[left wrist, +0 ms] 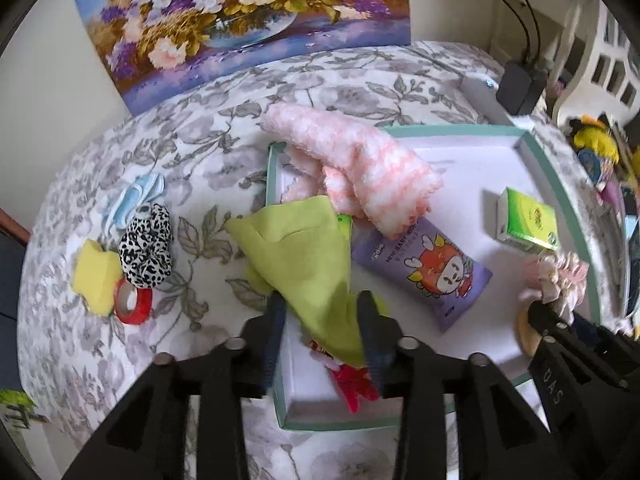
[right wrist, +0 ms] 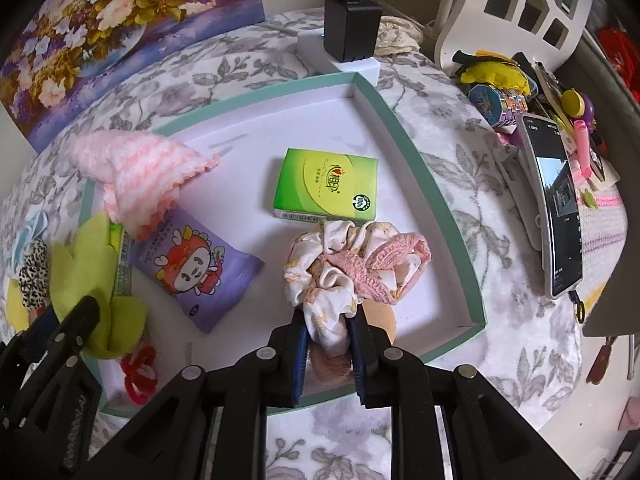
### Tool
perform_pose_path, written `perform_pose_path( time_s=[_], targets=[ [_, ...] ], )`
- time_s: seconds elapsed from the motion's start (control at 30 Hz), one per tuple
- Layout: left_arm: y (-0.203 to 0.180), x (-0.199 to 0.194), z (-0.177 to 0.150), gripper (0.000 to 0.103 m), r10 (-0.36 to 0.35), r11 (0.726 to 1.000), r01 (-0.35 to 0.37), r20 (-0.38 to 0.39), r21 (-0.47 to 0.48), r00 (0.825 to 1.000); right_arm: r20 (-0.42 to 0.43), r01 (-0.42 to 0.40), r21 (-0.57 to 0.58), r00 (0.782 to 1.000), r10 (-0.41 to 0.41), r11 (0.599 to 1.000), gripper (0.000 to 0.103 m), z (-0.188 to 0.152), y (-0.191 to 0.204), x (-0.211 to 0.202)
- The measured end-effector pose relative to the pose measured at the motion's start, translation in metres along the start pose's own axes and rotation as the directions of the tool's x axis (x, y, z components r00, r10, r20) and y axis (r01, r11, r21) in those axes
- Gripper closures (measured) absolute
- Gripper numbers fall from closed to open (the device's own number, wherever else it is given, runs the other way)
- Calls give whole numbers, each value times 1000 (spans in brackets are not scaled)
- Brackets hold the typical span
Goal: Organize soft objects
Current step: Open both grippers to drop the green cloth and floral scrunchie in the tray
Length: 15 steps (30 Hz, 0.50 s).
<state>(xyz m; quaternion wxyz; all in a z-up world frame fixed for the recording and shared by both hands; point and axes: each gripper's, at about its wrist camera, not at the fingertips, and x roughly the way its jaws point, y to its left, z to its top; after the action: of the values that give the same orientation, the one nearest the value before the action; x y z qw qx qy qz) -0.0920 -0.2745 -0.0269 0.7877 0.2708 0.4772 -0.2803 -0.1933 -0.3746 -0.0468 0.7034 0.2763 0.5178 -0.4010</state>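
Draping limply between the left gripper's (left wrist: 322, 320) parted, slack jaws, the green felt cloth (left wrist: 304, 252) looks light and floppy, while the right gripper (right wrist: 329, 340) pinches a soft floral scrunchie (right wrist: 340, 268) by its bunched edge.

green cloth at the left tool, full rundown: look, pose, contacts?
The green cloth is plain lime-green, thin and felt-like, loosely folded with pointed flaps. It drapes over the left wall of the teal-rimmed tray, partly inside. Its lower end lies between the fingers of the left tool, which stand apart around it. It covers a green packet and a red item; the pink fuzzy cloth sits just beyond.
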Motion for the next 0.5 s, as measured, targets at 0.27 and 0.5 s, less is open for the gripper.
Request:
perform_pose_path(
  time_s=[0.27, 0.5],
  targets=[
    [24, -10, 6, 48, -44, 995, 43, 0, -88, 999, 10, 10, 9, 1000, -10, 1000, 35, -2, 1, -3],
    [54, -7, 9, 27, -41, 984, 37, -17, -172, 999, 9, 30, -17, 1000, -30, 999, 0, -2, 6, 0]
  ],
)
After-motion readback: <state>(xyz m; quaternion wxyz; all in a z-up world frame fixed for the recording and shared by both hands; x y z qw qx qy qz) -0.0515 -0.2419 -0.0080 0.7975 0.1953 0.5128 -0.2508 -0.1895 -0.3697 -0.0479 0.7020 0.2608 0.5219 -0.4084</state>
